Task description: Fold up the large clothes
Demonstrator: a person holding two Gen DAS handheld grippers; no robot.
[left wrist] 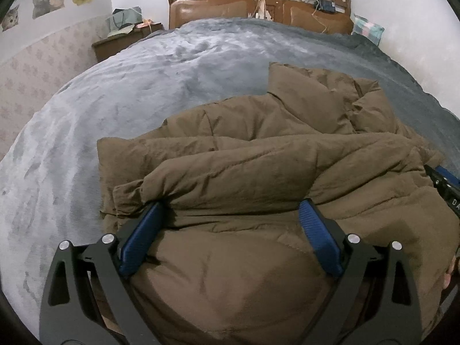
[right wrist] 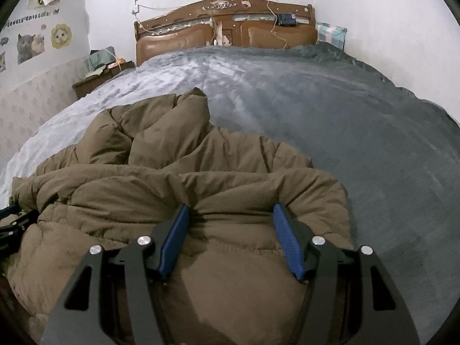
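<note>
Grey bedding point(left wrist: 143, 92) carries my brown jacket point(left wrist: 258, 158); my left tool point(left wrist: 233, 210) and right tool point(right wrist: 230, 211) gape wide, seemingly pressing its puffy near edge.

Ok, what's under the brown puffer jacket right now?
The brown puffer jacket lies on the grey blanket, visible all around it. Anything directly beneath the jacket's bulk is covered and cannot be seen.

Left gripper point(left wrist: 233, 211) spread wide, right gripper point(right wrist: 231, 214) likewise, both pointing forward
</note>
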